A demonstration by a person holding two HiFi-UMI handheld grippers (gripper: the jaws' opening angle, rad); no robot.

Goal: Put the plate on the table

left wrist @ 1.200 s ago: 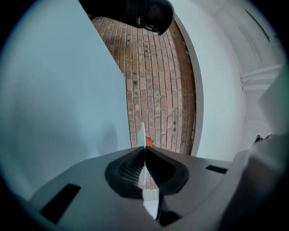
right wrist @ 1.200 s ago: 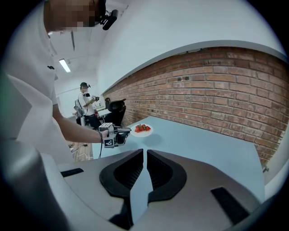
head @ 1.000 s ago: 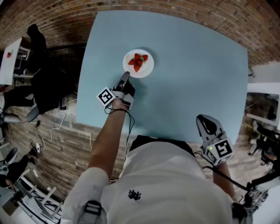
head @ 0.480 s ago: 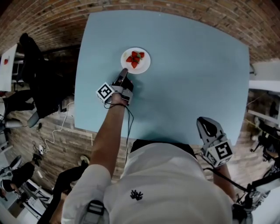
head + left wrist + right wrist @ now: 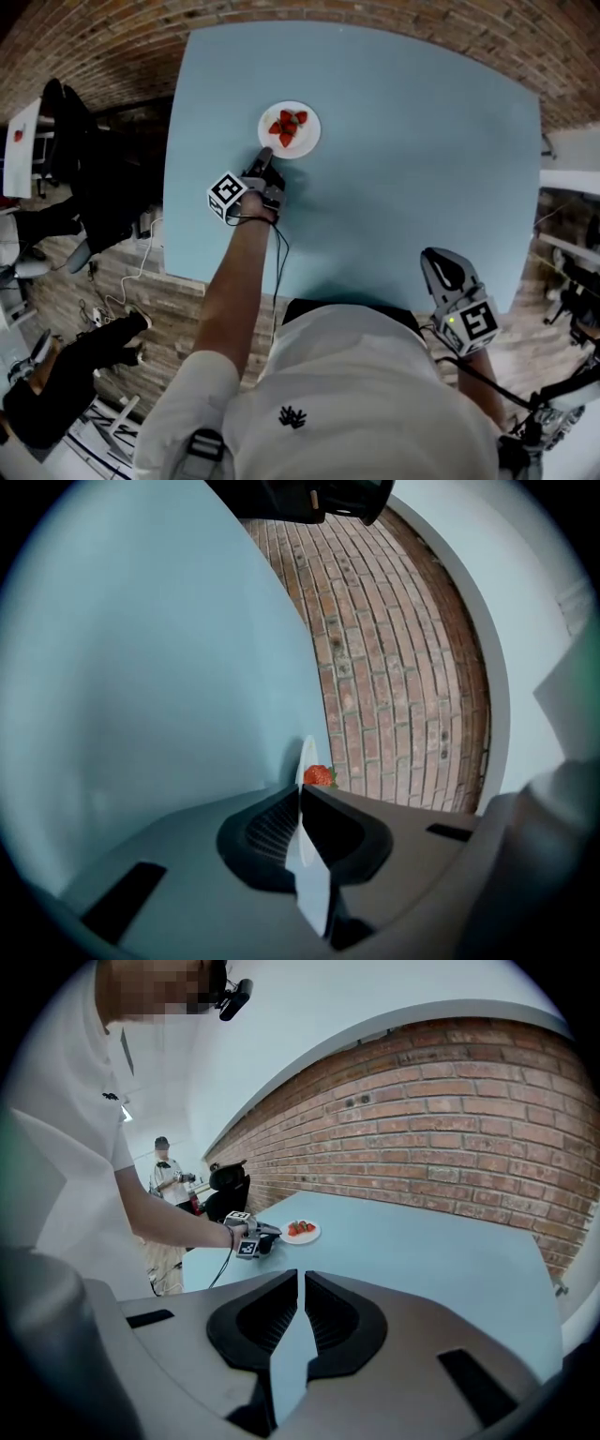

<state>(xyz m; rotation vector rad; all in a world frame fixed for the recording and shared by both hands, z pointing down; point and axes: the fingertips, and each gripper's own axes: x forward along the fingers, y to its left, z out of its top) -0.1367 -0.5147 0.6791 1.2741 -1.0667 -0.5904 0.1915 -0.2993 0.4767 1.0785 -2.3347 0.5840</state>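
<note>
A small white plate (image 5: 290, 129) with several strawberries (image 5: 288, 127) lies at the far left of the light blue table (image 5: 422, 141). My left gripper (image 5: 265, 155) reaches it from the near side and is shut on its near rim. In the left gripper view the plate (image 5: 306, 761) shows edge-on between the jaws (image 5: 300, 794), close against the table top (image 5: 141, 667), with one strawberry (image 5: 319, 776) behind. My right gripper (image 5: 436, 258) hangs shut and empty at the table's front right edge. From the right gripper view (image 5: 301, 1274) the plate (image 5: 302, 1232) and the left gripper (image 5: 253, 1239) are seen far off.
Brick floor (image 5: 122, 37) surrounds the table. To the left are a black chair (image 5: 66, 112), a white desk (image 5: 19, 131), a cable (image 5: 122, 272) on the floor and a person (image 5: 56, 384) near the bottom left. White furniture (image 5: 572, 178) stands to the right.
The plate and my left gripper have shifted slightly farther and leftward across the table, then stayed nearly still. A person on the left has moved. The right gripper has not moved.
</note>
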